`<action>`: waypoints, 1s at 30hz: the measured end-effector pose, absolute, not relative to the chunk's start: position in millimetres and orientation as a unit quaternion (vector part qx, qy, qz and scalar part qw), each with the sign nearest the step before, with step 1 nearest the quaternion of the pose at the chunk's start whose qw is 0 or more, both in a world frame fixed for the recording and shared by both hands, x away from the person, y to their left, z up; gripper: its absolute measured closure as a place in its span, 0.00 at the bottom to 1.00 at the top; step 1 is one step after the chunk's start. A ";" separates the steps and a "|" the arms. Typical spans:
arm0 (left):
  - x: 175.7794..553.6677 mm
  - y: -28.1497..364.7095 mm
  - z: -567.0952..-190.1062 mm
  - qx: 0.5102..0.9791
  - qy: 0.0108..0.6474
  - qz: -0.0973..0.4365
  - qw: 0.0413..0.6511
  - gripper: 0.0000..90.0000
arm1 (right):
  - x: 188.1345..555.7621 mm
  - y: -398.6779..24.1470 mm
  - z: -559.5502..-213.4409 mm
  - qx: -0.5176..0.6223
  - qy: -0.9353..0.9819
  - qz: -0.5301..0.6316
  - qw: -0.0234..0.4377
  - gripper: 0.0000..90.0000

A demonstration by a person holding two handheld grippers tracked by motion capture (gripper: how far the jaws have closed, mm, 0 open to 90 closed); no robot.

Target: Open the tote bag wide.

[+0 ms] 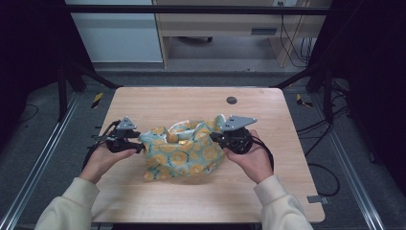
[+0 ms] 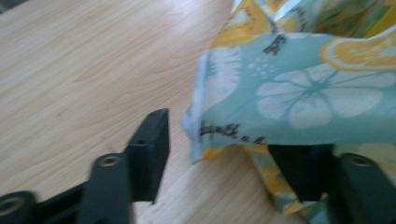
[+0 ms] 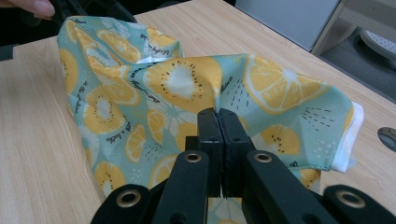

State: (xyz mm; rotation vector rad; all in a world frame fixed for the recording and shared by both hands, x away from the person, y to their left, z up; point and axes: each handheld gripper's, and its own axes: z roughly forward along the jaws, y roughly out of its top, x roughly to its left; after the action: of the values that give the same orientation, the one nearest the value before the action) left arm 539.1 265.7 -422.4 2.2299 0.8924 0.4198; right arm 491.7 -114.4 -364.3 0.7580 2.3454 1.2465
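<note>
From the high view, a crumpled cloth printed with yellow citrus slices on pale teal sits bunched near the middle of the wooden table. The left gripper is at its left edge and the right gripper at its upper right, each held in a hand; cream sleeves come in from the bottom. A small dark round cap sits in the tabletop farther back.

Over to the left gripper view: the jaws stand spread apart, and a hemmed corner of the cloth hangs between them, draped over the right-hand jaw and clear of the other.

Now the right gripper view: the jaws are pressed tight together, pinching a fold of the cloth, which rises in a ridge beyond them. A fingertip shows at the top left corner.
</note>
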 end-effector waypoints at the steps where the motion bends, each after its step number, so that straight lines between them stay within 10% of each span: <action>1: 538.9 264.2 -422.1 0.857 0.343 0.155 0.351 0.53 | 491.2 -114.9 -363.9 0.271 0.833 0.444 0.188 0.99; 8: 527.9 261.2 -404.7 0.833 0.345 0.167 0.398 0.96 | 486.2 -119.0 -360.3 0.277 0.824 0.451 0.200 1.00; 30: 443.4 257.0 -391.3 0.812 0.303 0.194 0.460 0.98 | 406.5 -156.3 -384.3 0.297 0.806 0.459 0.226 1.00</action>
State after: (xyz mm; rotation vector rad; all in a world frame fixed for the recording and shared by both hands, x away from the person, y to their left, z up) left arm 443.4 257.0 -391.3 1.9990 0.7463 0.4767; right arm 406.5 -156.3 -384.3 0.8200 2.2225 1.2657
